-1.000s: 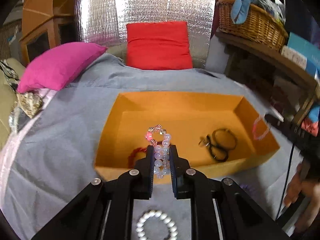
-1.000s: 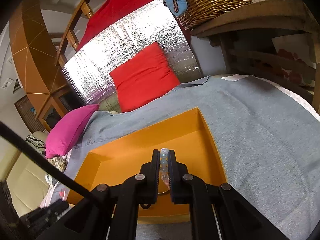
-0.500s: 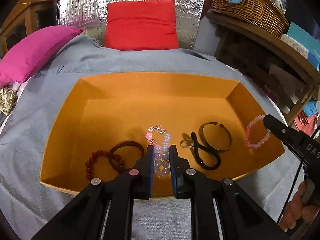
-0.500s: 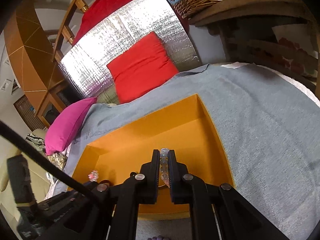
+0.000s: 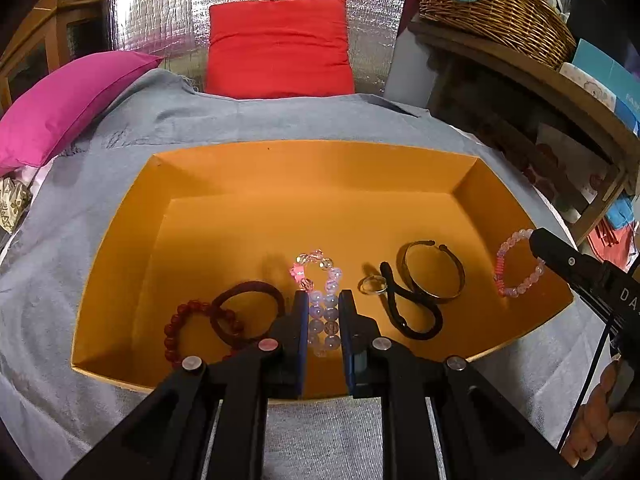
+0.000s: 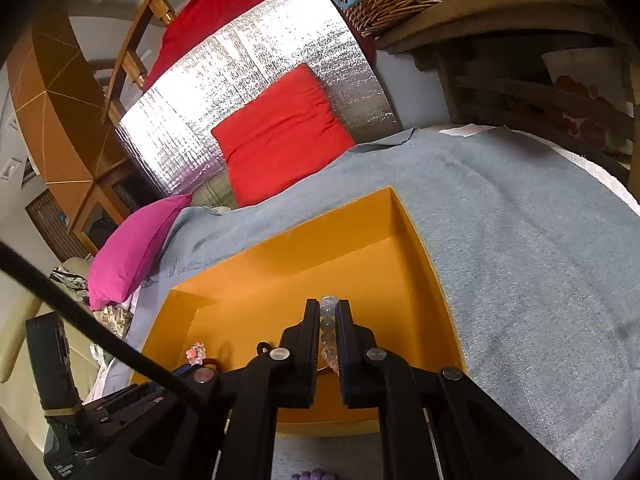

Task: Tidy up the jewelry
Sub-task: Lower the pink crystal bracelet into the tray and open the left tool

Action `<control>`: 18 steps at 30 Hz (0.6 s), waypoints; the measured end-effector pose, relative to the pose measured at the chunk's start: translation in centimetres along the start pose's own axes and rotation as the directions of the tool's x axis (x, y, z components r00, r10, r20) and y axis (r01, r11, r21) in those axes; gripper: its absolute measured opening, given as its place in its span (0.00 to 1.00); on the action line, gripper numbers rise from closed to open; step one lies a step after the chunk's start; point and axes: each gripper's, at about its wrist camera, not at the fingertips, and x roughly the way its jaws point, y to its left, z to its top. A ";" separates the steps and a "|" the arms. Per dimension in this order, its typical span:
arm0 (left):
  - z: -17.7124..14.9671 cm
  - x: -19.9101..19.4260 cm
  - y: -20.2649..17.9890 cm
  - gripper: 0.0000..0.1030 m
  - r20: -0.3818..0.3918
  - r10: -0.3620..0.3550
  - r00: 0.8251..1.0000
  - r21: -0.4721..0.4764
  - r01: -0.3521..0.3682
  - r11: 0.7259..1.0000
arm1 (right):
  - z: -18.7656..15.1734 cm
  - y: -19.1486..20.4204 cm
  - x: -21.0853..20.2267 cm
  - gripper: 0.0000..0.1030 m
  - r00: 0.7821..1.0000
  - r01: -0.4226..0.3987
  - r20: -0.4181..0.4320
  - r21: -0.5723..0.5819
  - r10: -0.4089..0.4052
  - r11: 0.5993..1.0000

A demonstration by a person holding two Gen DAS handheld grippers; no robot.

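An orange box (image 5: 304, 176) lies on the grey cloth. My left gripper (image 5: 323, 300) is shut on a pink and lilac bead bracelet (image 5: 322, 292), held over the box's near side. My right gripper (image 6: 328, 308) is shut on a pale pink bead bracelet (image 6: 329, 332); in the left wrist view that bracelet (image 5: 516, 268) hangs from the right gripper's fingertip (image 5: 540, 240) above the box's right end. On the box floor lie a red bead bracelet (image 5: 176, 320), a dark red hair tie (image 5: 248, 308), a ring (image 5: 372, 284), a black tie (image 5: 404, 316) and a metal bangle (image 5: 434, 272).
A red cushion (image 5: 278, 46) and a pink cushion (image 5: 68, 100) lie at the back of the cloth, before a silver foil panel (image 5: 168, 8). A wooden shelf with a wicker basket (image 5: 496, 4) stands at the right. A purple bead item (image 6: 312, 475) lies on the cloth near the box.
My left gripper has moved forward with its bracelet from before the box to over its near side. The right gripper has carried its bracelet over the box's right end.
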 end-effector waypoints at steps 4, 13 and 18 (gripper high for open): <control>0.1 0.3 -0.1 0.15 -0.002 -0.003 1.000 0.001 0.003 1.000 | -0.1 0.0 0.0 0.08 1.000 0.001 -0.001 -0.003 -0.001 1.000; 0.1 0.8 -0.3 0.15 -0.005 -0.006 1.000 0.007 0.006 1.000 | -0.1 -0.5 0.1 0.08 1.000 0.013 -0.002 0.007 -0.013 1.000; 0.1 1.2 -0.4 0.15 -0.014 -0.009 1.000 0.008 0.009 1.000 | -0.1 -0.6 0.2 0.08 1.000 0.019 -0.003 0.012 -0.019 1.000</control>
